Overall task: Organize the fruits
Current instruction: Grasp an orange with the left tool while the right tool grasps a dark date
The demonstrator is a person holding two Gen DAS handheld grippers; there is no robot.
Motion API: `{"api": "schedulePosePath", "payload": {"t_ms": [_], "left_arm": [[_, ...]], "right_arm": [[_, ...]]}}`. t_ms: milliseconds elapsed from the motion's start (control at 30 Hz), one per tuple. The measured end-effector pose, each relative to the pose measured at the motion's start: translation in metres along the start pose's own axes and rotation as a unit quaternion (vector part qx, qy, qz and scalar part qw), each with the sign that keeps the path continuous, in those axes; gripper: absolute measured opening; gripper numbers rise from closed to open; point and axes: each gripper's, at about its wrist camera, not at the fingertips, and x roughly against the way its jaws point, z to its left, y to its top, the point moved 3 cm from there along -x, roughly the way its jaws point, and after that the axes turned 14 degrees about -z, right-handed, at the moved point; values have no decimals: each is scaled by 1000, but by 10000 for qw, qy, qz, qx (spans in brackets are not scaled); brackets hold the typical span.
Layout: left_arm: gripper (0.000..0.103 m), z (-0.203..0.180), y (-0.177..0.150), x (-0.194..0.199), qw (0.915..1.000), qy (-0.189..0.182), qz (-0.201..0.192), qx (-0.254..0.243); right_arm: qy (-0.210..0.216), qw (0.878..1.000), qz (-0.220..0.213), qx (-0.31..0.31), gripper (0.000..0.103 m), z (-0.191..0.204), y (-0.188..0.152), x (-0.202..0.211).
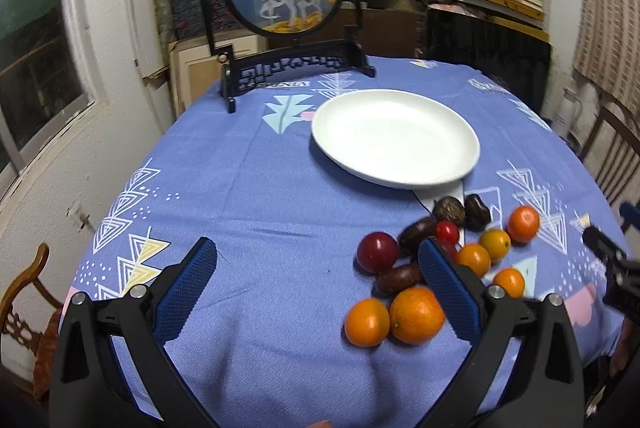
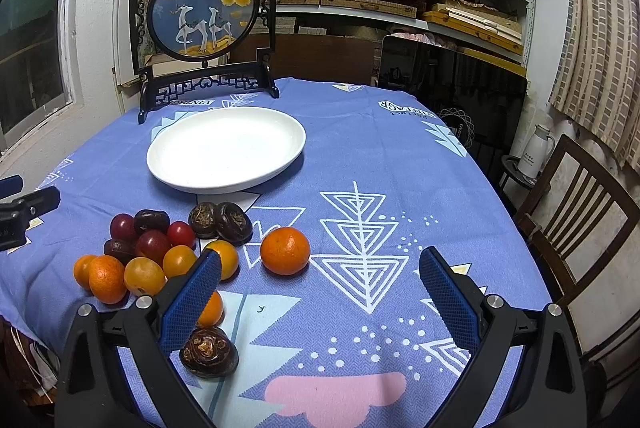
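Both claws hang open and empty above the blue-clothed tabletop [image 2: 380,156]: the left claw [image 1: 318,268] just left of the fruit pile [image 1: 436,260], the right claw [image 2: 320,276] to the pile's right. Oranges, red plums and dark chestnuts cluster near the white plate [image 2: 226,148], which holds nothing.

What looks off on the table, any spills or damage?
No spills or damage show. The white plate is empty while the fruit sits loose on the tablecloth in front of it. One orange and one dark brown fruit lie apart from the cluster. Both claws are open, holding nothing.
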Motion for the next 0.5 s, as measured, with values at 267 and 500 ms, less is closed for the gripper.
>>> {"api": "schedulePosePath", "payload": {"t_ms": [267, 500], "left_arm": [[99, -8, -41, 9, 9957, -459, 108, -802], [73, 0, -62, -4, 9921, -615, 399, -1020]], "right_arm": [[-33, 9998, 147, -97, 99, -7, -11, -5], [-1, 10000, 88, -15, 99, -8, -13, -2]]}}
